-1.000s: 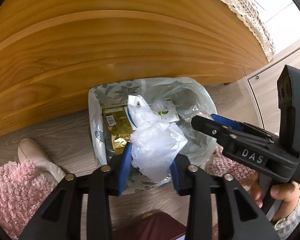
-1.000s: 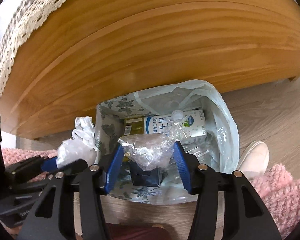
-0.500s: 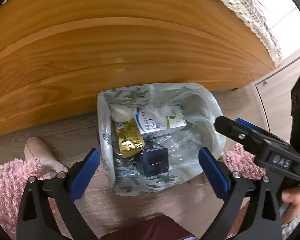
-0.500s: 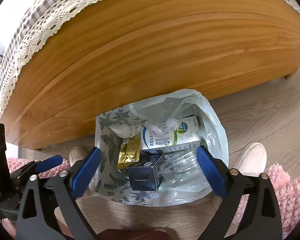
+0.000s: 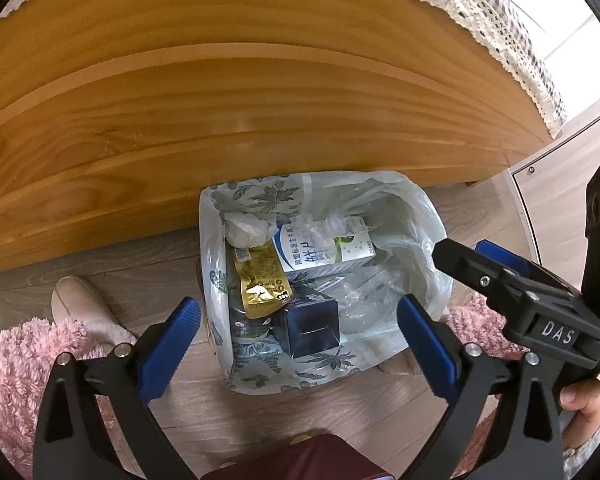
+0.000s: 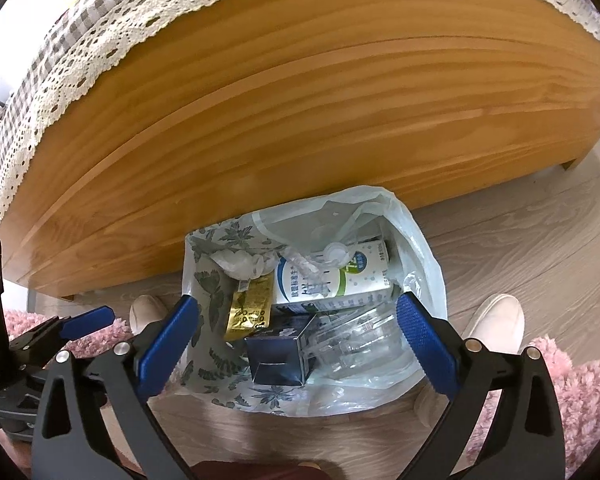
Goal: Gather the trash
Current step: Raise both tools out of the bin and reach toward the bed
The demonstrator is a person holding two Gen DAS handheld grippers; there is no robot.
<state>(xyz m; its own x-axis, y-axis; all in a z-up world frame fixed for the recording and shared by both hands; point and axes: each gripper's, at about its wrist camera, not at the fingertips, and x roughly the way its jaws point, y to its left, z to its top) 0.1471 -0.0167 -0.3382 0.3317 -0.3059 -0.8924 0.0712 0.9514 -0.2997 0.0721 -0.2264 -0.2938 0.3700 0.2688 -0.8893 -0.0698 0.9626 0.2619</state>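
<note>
Beneath the lace-edged wooden table, a small bin lined with a translucent leaf-printed plastic bag stands on the pale wood floor. Inside lie a white-and-blue milk carton, clear crumpled plastic, a dark blue box, a gold wrapper and a white wad. Above it, the left gripper and right gripper have just sprung wide, nothing between their blue pads.

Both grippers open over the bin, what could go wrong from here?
1. The milk carton and dark blue box sit high in the trash bag; more trash might spill out.
2. The left gripper and right gripper hover close together; they could collide.
</note>
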